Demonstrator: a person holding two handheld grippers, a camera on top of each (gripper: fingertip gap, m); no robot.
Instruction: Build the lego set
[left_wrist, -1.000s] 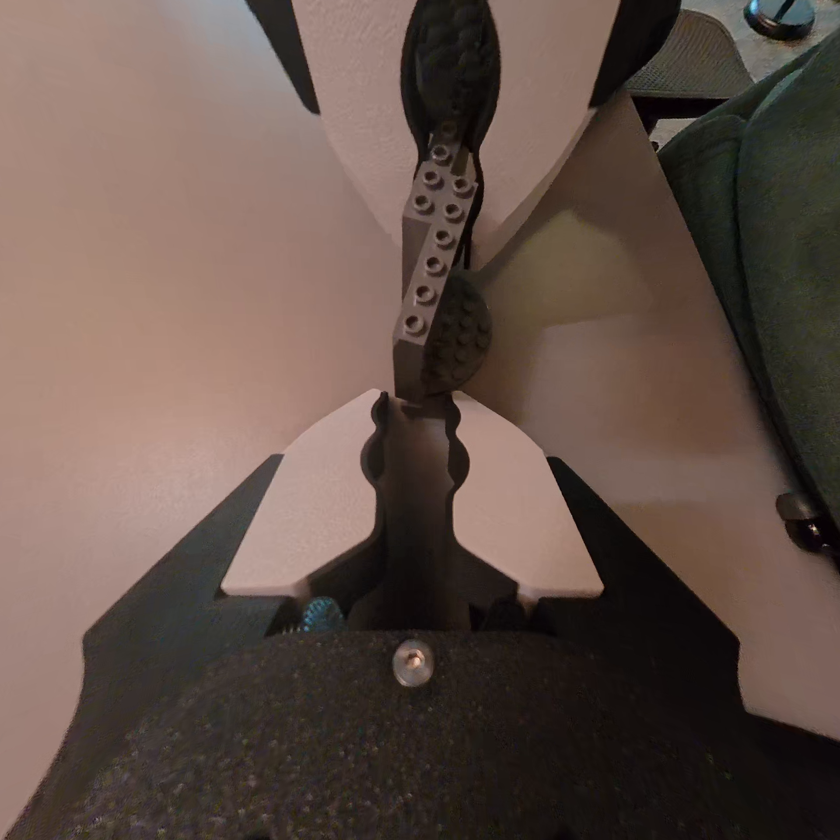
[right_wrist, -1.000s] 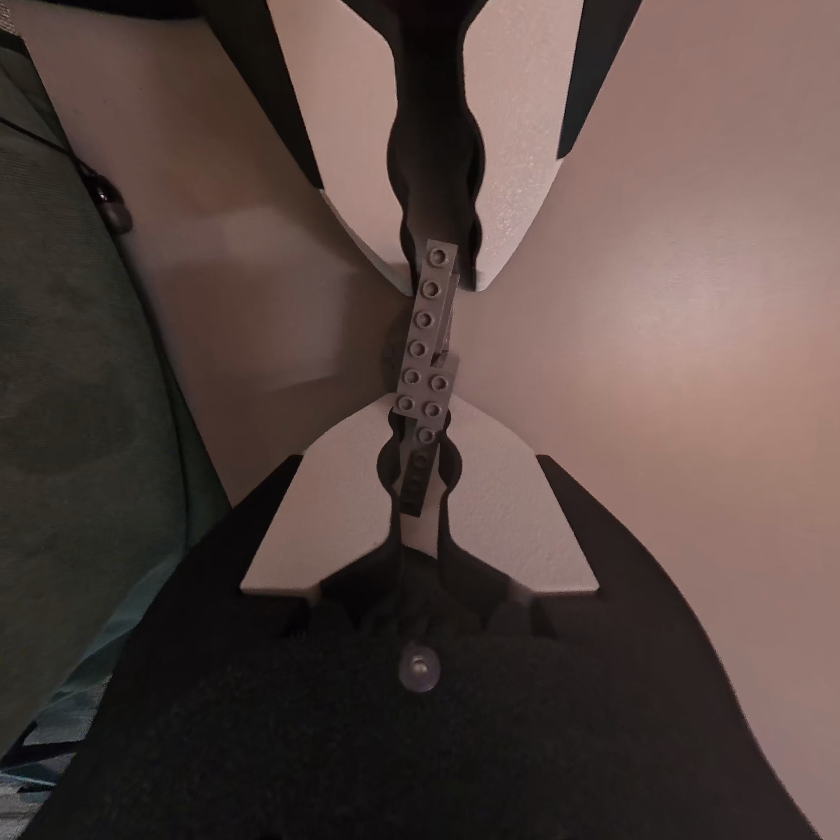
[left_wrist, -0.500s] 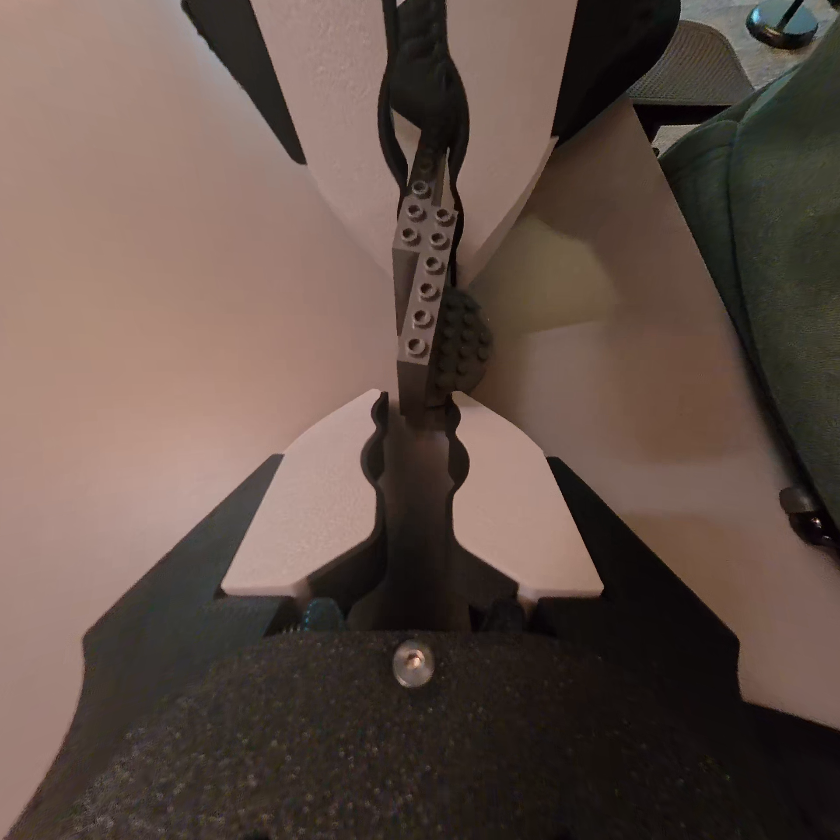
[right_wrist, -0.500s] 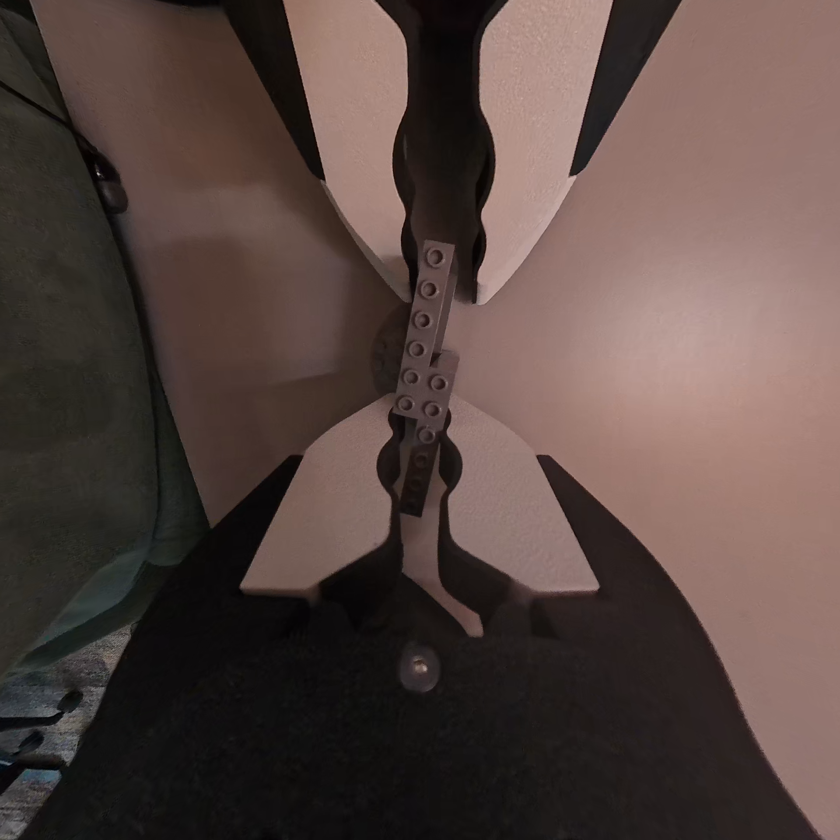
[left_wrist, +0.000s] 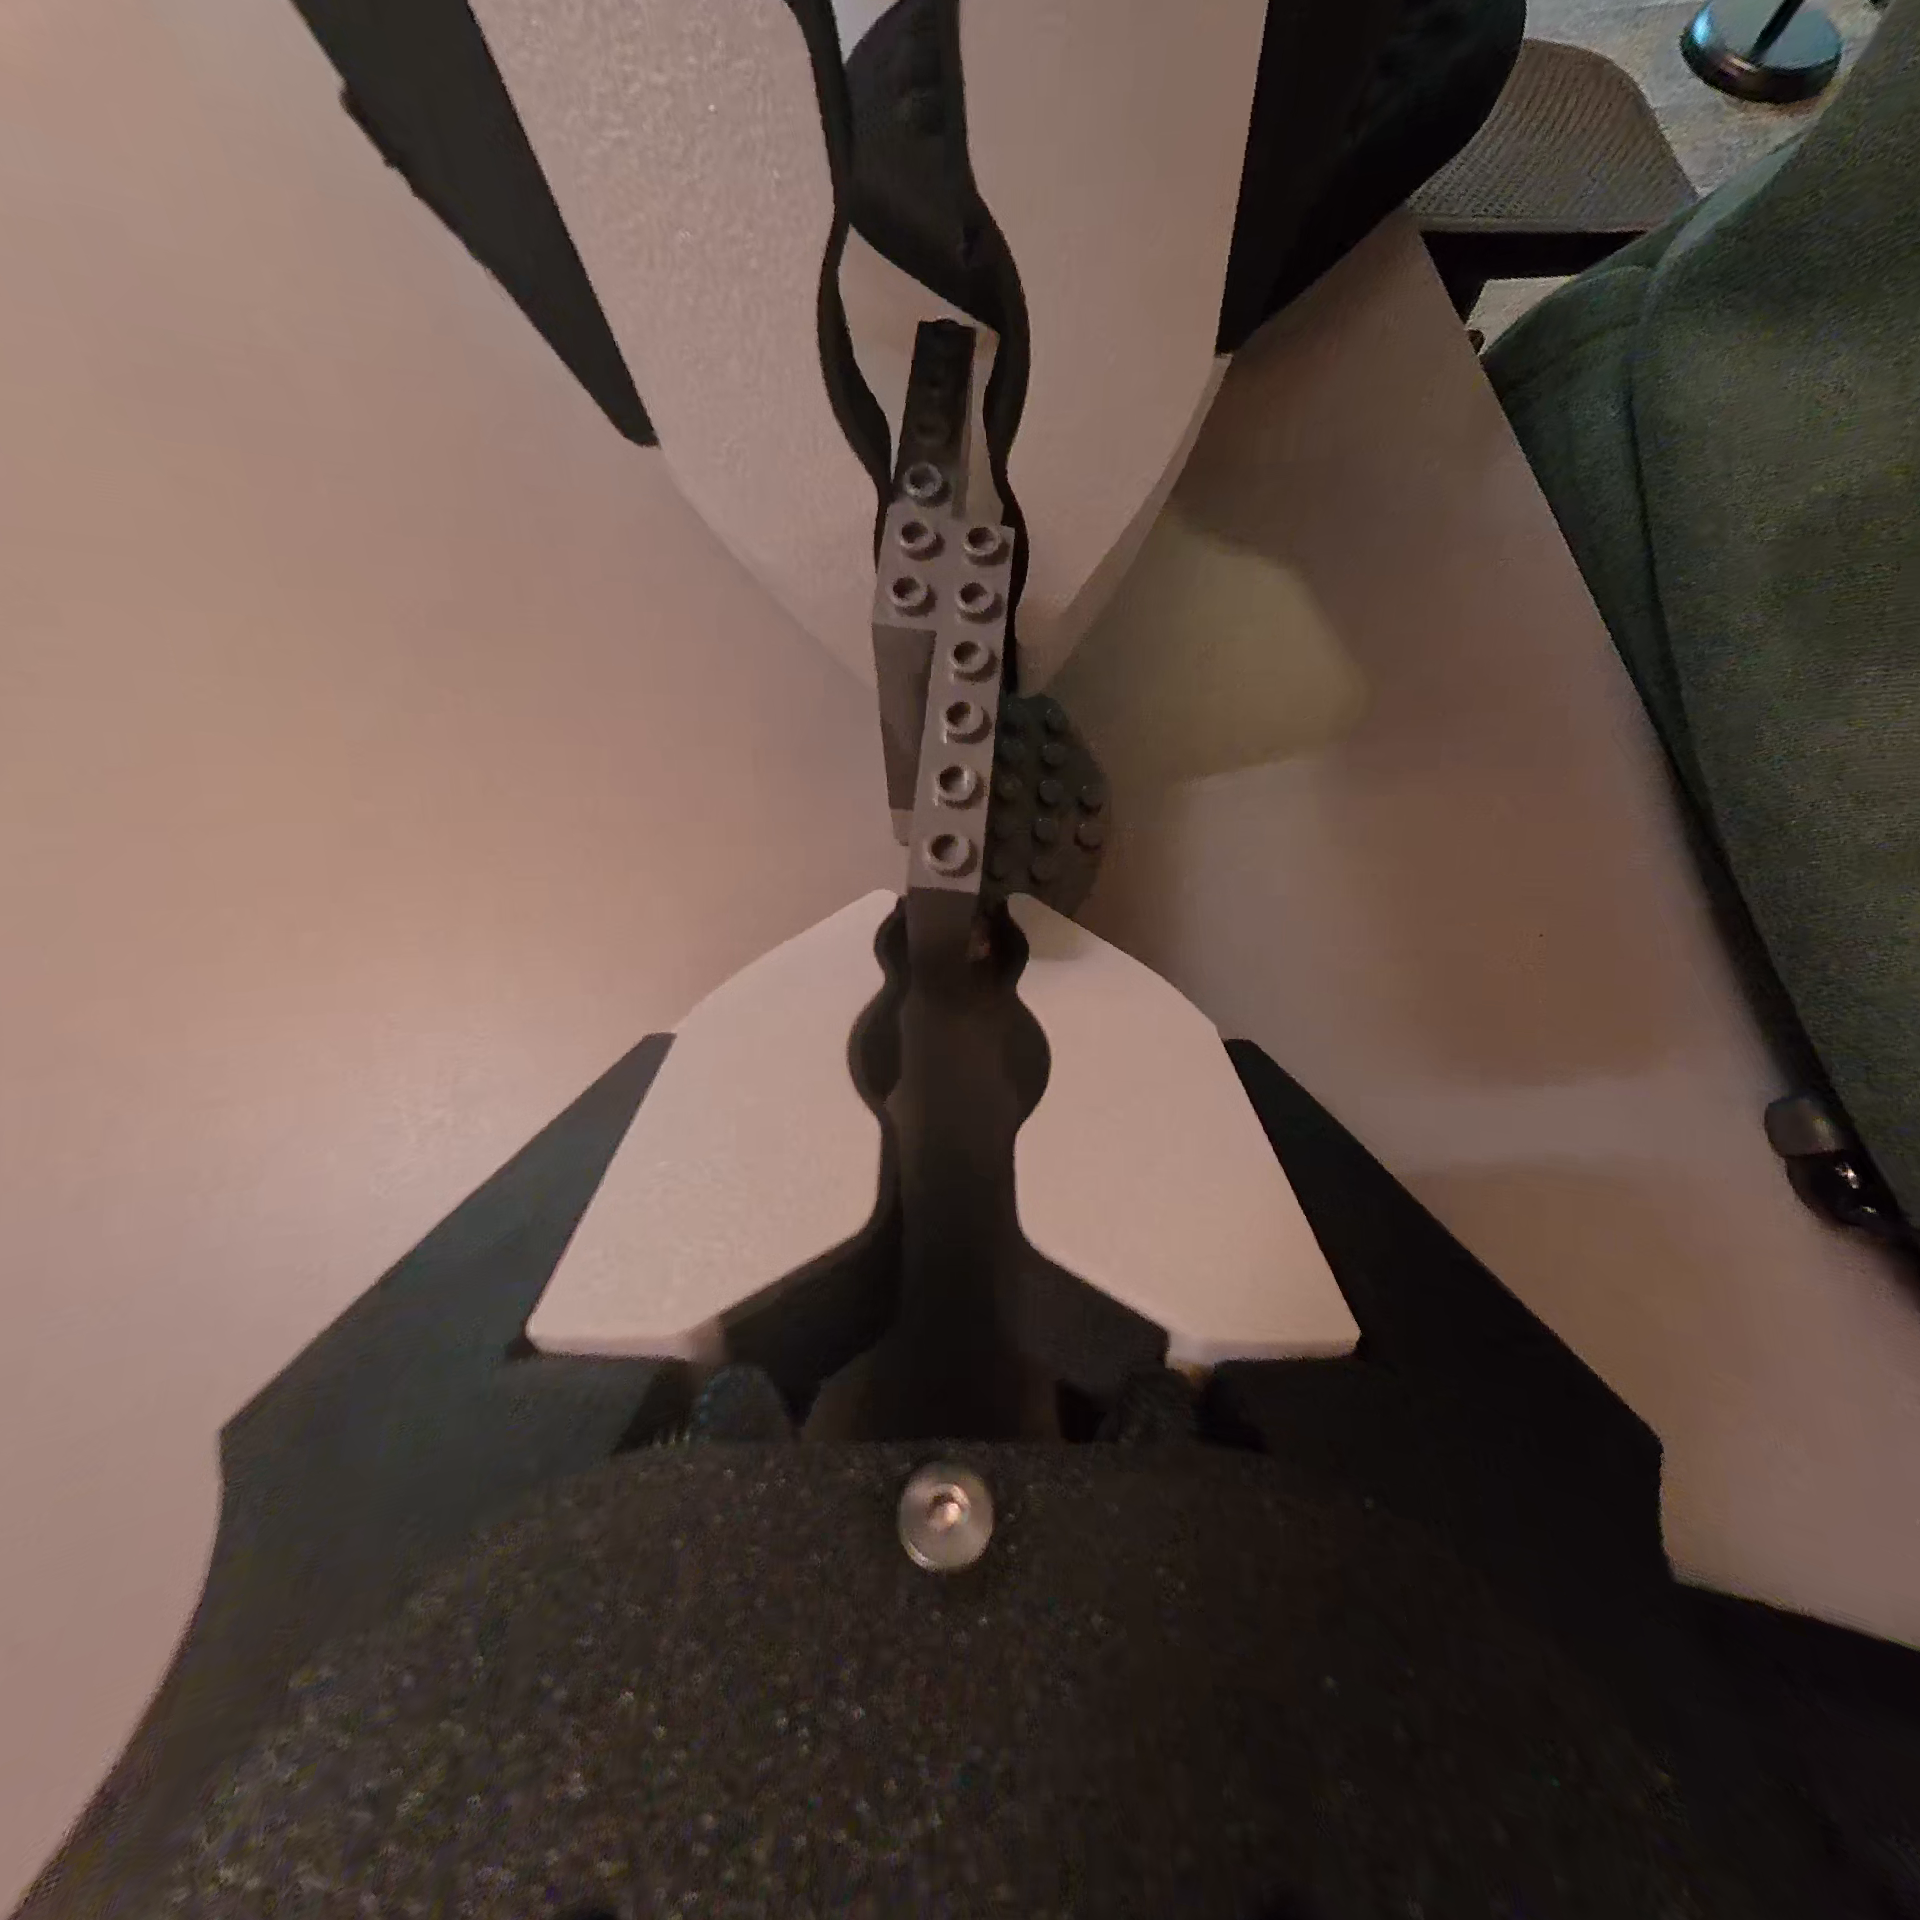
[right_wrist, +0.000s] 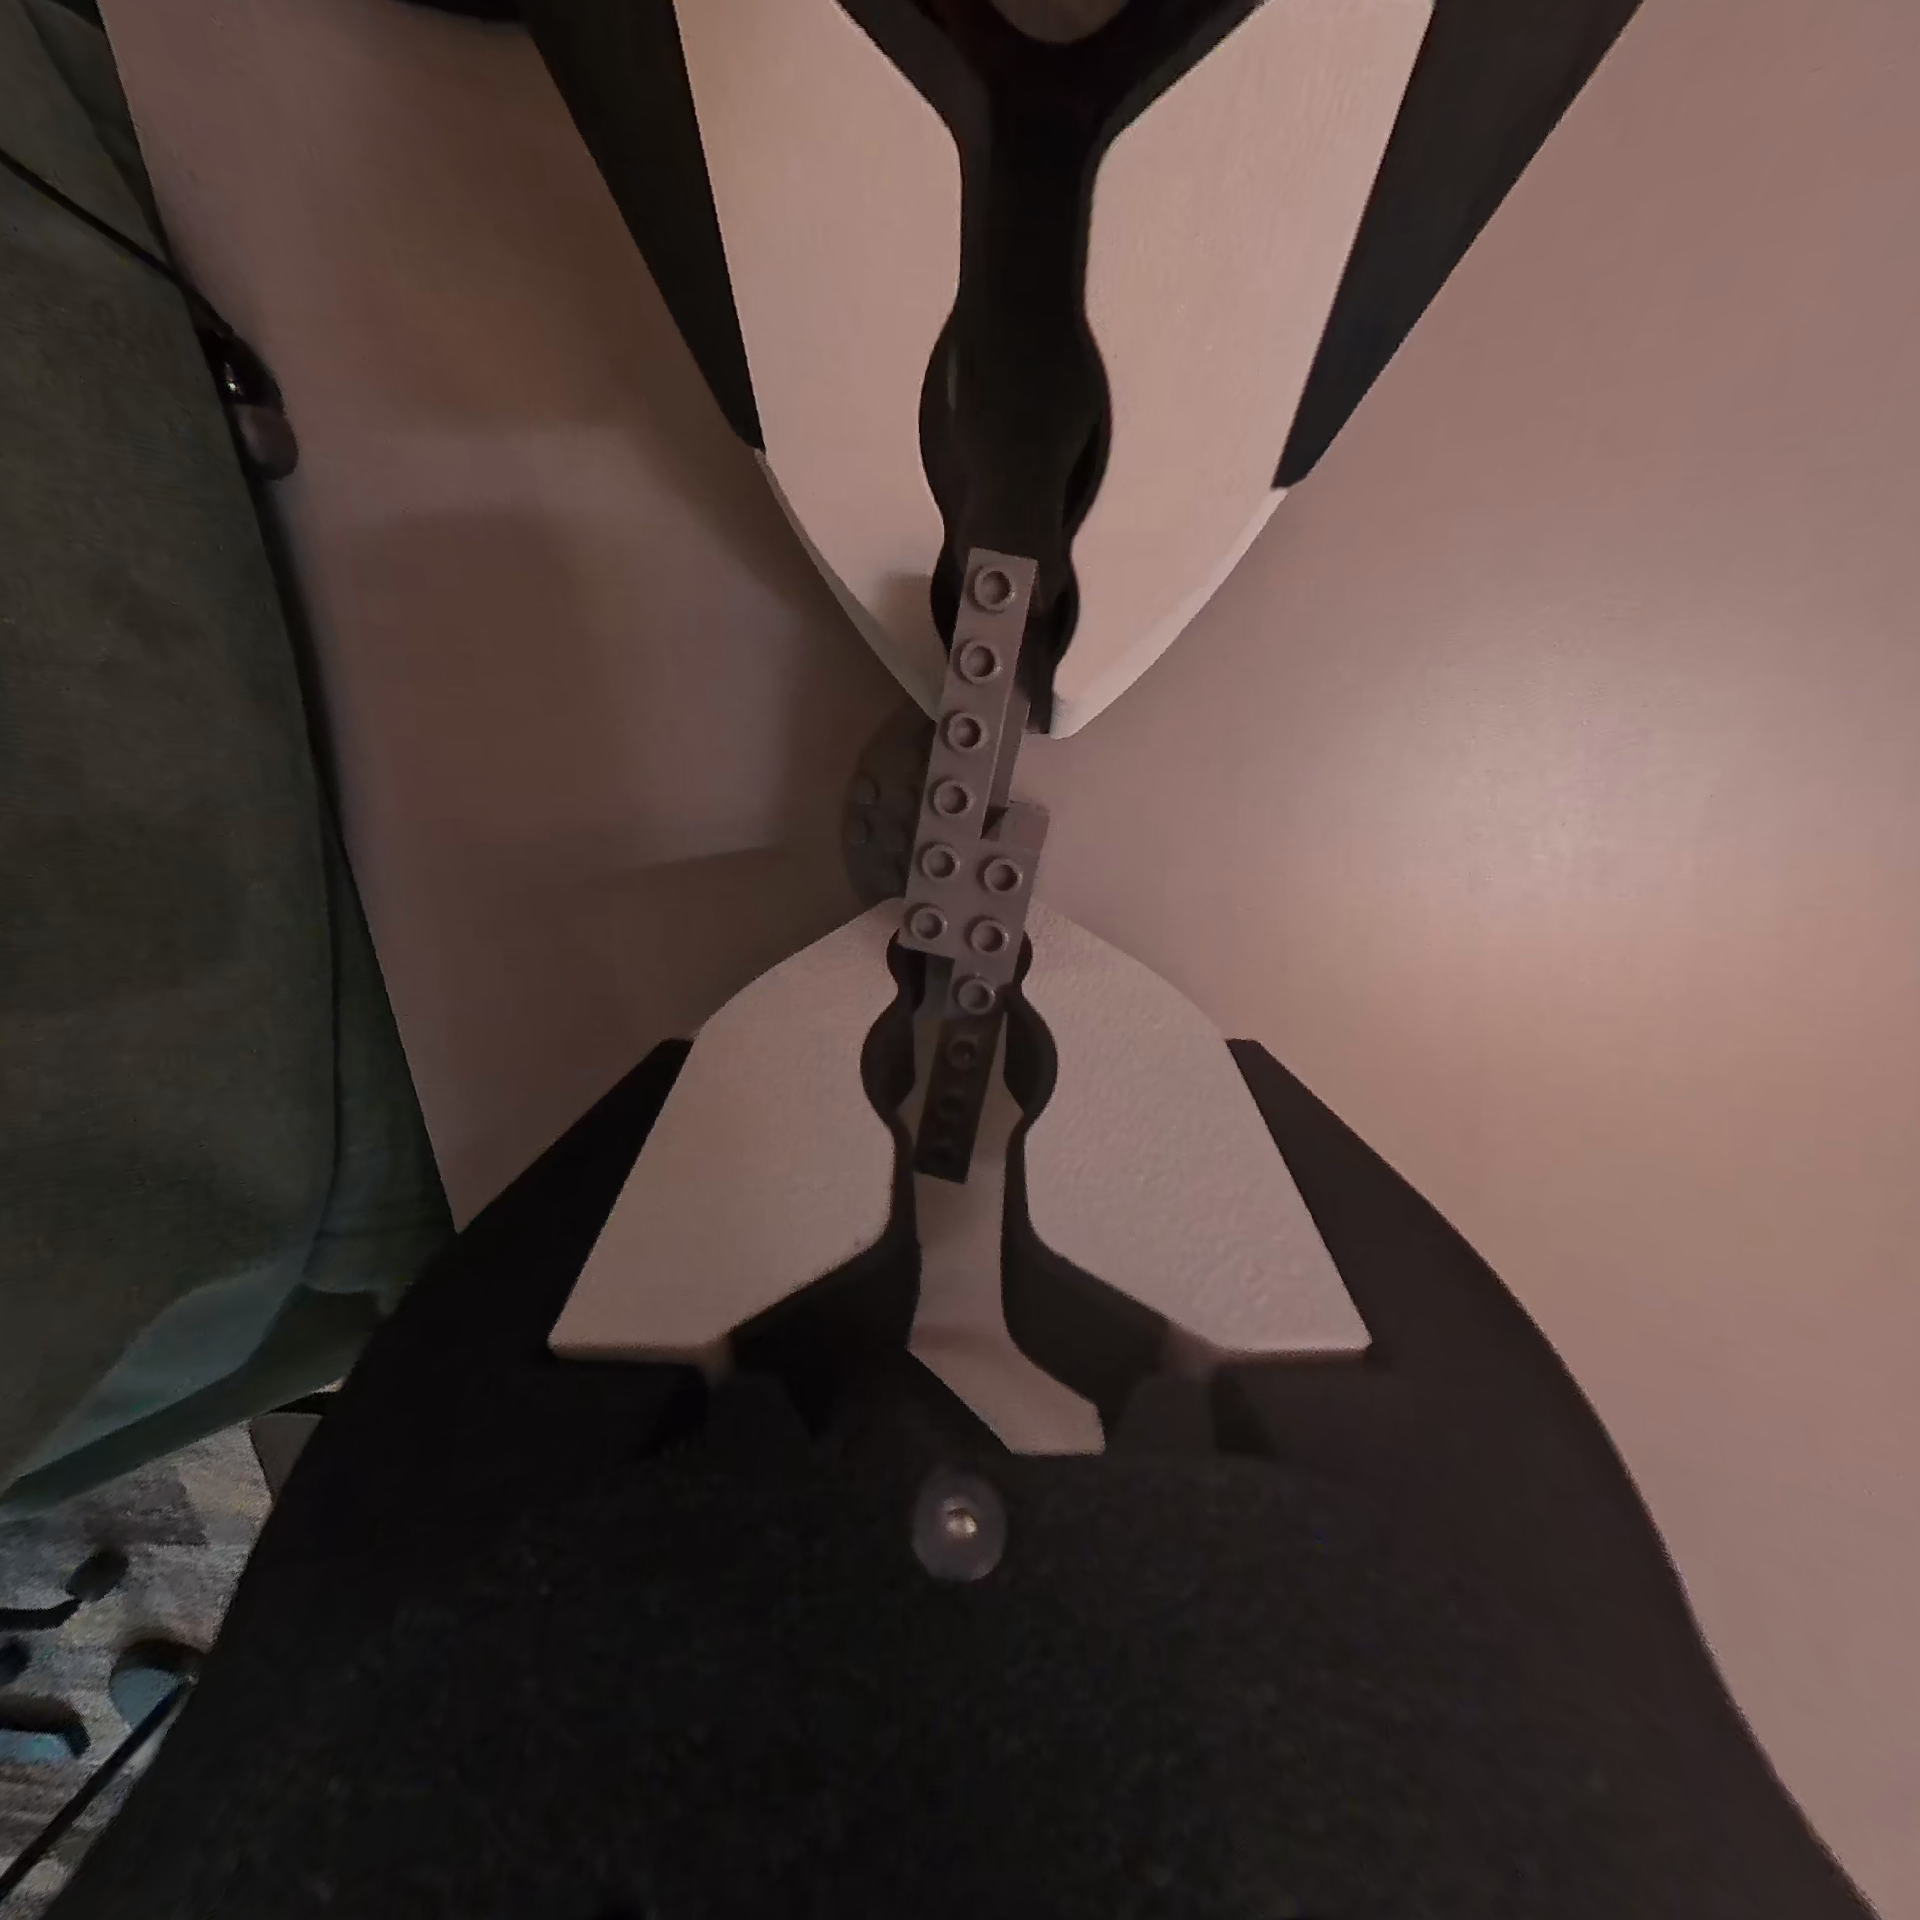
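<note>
A long grey studded lego strip (left_wrist: 958, 748) carries a grey 2x2 plate (left_wrist: 943, 569) on top, with a dark round studded plate (left_wrist: 1047, 805) against its side. The assembly hangs over the pale table (left_wrist: 416, 727). My left gripper (left_wrist: 951, 920) is shut on the strip's near end. My right gripper (left_wrist: 961, 665) faces it from the top and is shut on the far end. In the right wrist view, the strip (right_wrist: 971, 727) runs from my right gripper (right_wrist: 956, 940) to the left gripper (right_wrist: 987, 717), with the 2x2 plate (right_wrist: 971, 894) at my fingertips and the round plate (right_wrist: 878, 821) behind.
A green upholstered seat (left_wrist: 1766, 520) lies along the table's right edge, and shows at the left in the right wrist view (right_wrist: 156, 727). A black mesh chair (left_wrist: 1548, 145) stands beyond the table's corner. A patterned rug (right_wrist: 83, 1610) covers the floor. The tips of both grippers are at nearly the same place.
The two grippers have drawn closer together along the strip. The right gripper now covers more of the far end, up to the 2x2 plate.
</note>
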